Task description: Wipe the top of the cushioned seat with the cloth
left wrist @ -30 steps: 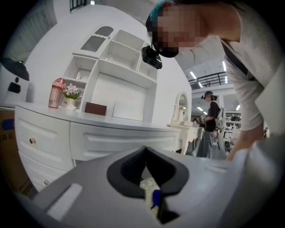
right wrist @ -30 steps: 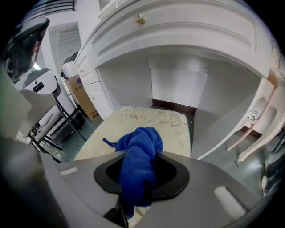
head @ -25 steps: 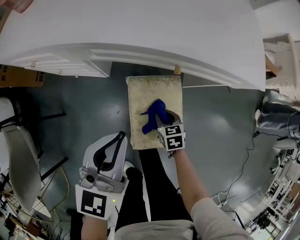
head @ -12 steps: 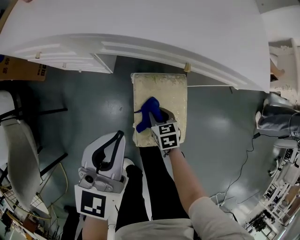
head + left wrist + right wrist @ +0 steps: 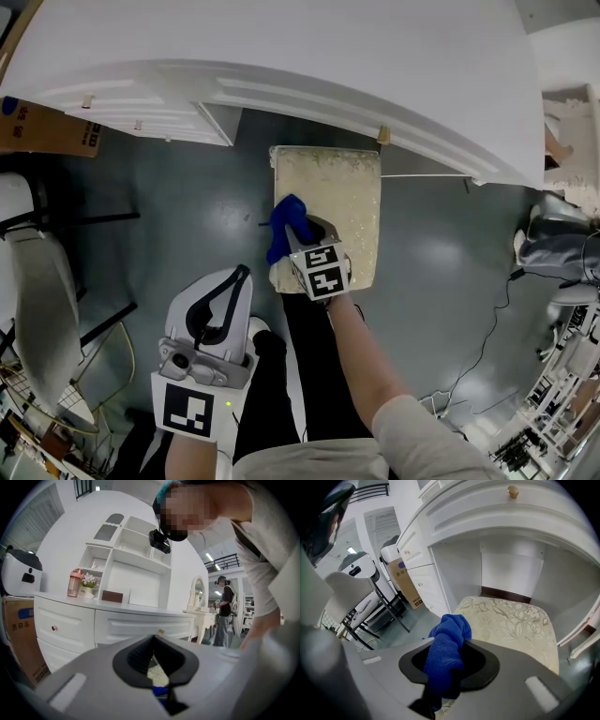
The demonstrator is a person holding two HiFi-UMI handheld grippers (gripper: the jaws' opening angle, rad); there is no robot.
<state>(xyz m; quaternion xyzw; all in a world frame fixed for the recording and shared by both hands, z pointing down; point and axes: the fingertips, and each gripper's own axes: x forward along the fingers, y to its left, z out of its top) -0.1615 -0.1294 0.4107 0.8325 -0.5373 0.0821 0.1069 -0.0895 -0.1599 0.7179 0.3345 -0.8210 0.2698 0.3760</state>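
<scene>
- Off the near-left corner of the cushioned seat (image 5: pixel 342 183), over the grey floor (image 5: pixel 187 216), the left hand-held gripper (image 5: pixel 236 281) is hanging idle. Its jaws are pressing together on nothing, and it is best staying clear of the wiping path.
- At that same near-left corner, the blue cloth (image 5: pixel 284 223) is bunching up on the seat, with part of it overhanging the left edge.
- Just right of the bunch, the right hand-held gripper (image 5: pixel 300 236) is clamping its jaws tight on the cloth, with the loose end sticking out ahead toward the far edge.
- Doing this well is probably calling for laying that loose end flat on the floral top. Overlapping passes from the left edge to the right edge should be working out to the far-right corner beneath the white dresser (image 5: pixel 281 56).
</scene>
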